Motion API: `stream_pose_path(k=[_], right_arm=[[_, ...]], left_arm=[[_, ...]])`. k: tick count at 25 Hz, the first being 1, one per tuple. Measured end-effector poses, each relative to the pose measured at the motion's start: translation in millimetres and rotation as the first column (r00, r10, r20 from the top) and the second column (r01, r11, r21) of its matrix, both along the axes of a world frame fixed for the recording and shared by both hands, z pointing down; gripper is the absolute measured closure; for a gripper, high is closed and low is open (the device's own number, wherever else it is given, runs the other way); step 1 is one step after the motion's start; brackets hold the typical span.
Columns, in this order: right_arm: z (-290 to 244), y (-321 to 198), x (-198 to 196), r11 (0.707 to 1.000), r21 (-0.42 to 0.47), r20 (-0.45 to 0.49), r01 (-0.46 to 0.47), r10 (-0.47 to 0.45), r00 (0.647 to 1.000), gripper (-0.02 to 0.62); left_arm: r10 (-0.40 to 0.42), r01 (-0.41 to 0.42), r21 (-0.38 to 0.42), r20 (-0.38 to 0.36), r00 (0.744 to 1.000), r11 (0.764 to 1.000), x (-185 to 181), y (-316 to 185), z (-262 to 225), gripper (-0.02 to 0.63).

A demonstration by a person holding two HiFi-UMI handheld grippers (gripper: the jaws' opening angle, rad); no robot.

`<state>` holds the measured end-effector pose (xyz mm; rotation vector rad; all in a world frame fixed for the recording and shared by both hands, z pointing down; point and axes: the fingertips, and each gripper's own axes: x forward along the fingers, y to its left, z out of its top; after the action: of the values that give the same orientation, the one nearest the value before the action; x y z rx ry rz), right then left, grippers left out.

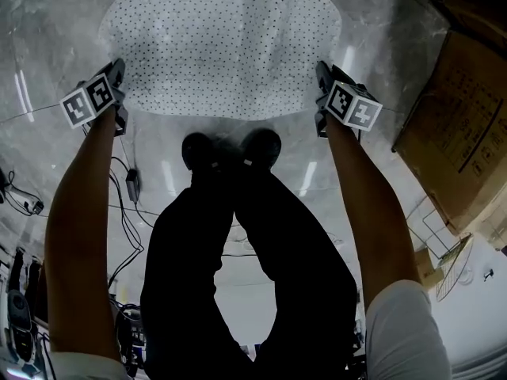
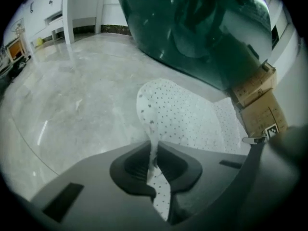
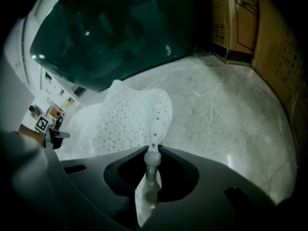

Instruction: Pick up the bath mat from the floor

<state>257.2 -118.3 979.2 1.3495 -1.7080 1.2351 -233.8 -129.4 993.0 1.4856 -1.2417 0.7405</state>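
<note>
Bath mat (image 1: 222, 46) is flat on the glossy marble floor (image 1: 380, 30), at 12 o'clock from the person's shoes (image 1: 230, 149). It's oval, white with small dark dots.

Left tongs (image 1: 119, 97) sit on the mat's near edge at about 10 o'clock from the shoes, right tongs (image 1: 321, 93) at about 2 o'clock. They're well apart, one on each end of that edge.

Left gripper view: left tongs (image 2: 154, 153) are closed on a thin fold of the bath mat (image 2: 183, 119). The edge stands up between the pads and the rest curls away to the floor.

Right gripper view: same story. Right tongs (image 3: 153, 153) are clamped on a pinched lip of the bath mat (image 3: 130, 119), with a small rounded bump at the pinch. Can't tell what the bump is.

Handling, judged:
- Thin, light and floppy, with no stiffness. It'll drape and sag in the middle once off the floor.
- Looks like smooth plastic or rubber, so the pinch could slip. A deep bite on the edge is better than a tip hold.
- It may cling to the polished floor, so peel the near edge up rather than yank.
- The two-point hold on the near edge looks right. Keeping the tongs spread should stop it folding on itself.

Cardboard box (image 1: 459, 125) is at 3 o'clock, clear of the mat.
</note>
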Motion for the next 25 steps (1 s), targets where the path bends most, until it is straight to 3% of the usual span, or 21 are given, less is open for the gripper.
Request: stream_pose_path(k=[3, 8, 13, 17, 20, 22, 25], right_arm=[[-38, 2, 1, 0.999, 0.004, 0.036, -0.036, 0.036, 0.999, 0.529], [-118, 7, -1, 0.994, 0.039, 0.083, -0.103, 0.100, 0.992, 0.548], [-220, -1, -34, 0.995, 0.087, 0.119, -0.041, 0.030, 0.992, 0.549], [-312, -7, -45, 0.992, 0.127, 0.116, 0.006, -0.021, 0.993, 0.549], [-385, -12, -47, 0.984, 0.178, 0.118, 0.029, -0.051, 0.992, 0.549], [-440, -11, -51, 0.969, 0.237, 0.112, 0.068, -0.097, 0.989, 0.548], [-531, -12, -57, 0.915, 0.373, 0.072, 0.152, -0.192, 0.979, 0.548]], left_arm=[[0.019, -0.017, 0.023, -0.052, 0.998, 1.000, 9, 0, -37, 0.575], [-0.021, 0.028, 0.044, -0.163, 0.986, 0.999, 24, 11, -119, 0.577], [0.014, 0.001, 0.070, -0.206, 0.978, 0.998, 43, 25, -218, 0.580], [-0.023, 0.046, 0.087, -0.245, 0.969, 0.995, 44, 33, -306, 0.580], [0.026, 0.013, 0.144, -0.270, 0.963, 0.989, 46, 34, -380, 0.580], [0.075, -0.022, 0.195, -0.272, 0.959, 0.981, 46, 38, -437, 0.580], [0.152, -0.068, 0.312, -0.254, 0.955, 0.948, 48, 33, -532, 0.580]])
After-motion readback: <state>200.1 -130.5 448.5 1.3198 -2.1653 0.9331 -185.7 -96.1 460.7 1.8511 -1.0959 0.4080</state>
